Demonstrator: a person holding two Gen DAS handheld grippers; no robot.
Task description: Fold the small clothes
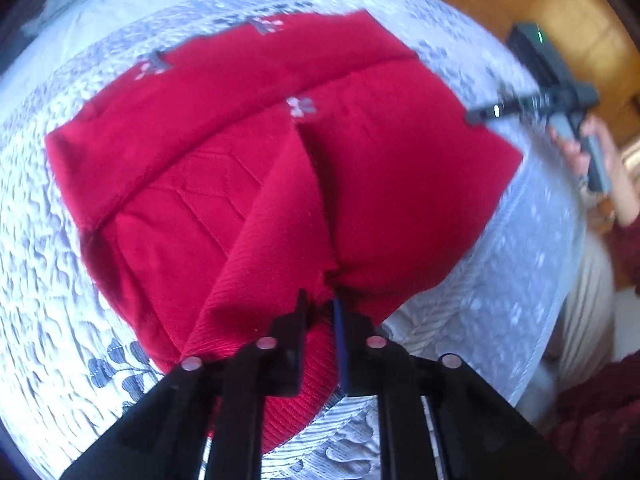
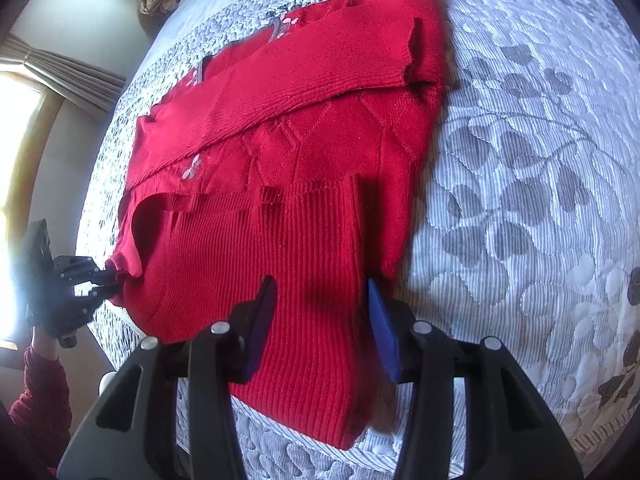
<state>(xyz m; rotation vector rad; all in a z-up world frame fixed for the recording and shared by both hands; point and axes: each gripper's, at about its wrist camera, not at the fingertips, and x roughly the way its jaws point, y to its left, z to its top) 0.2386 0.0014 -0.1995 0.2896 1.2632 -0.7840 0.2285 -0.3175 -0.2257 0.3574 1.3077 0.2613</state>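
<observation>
1. Sweater (image 2: 304, 128), red knit: lies partly folded on the quilted bed (image 2: 540, 140), filling mid-frame in both views.
2. Left claw (image 1: 320, 304): pinched tight on a gathered sweater edge, lower centre.
3. Right claw (image 2: 320, 300): jaws parted, straddling the ribbed hem (image 2: 304, 264); contact unclear.

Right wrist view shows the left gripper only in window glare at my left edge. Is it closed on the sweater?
Observer: Yes. The left wrist view shows the left gripper shut on a bunched corner of the red sweater.
Operator: Is the cloth flat there?
Observer: No. A raised fold runs from the pinch across the sweater.
Operator: And my right gripper?
Observer: The right gripper has its tips at the sweater's opposite edge; a hand grips its handle.
</observation>
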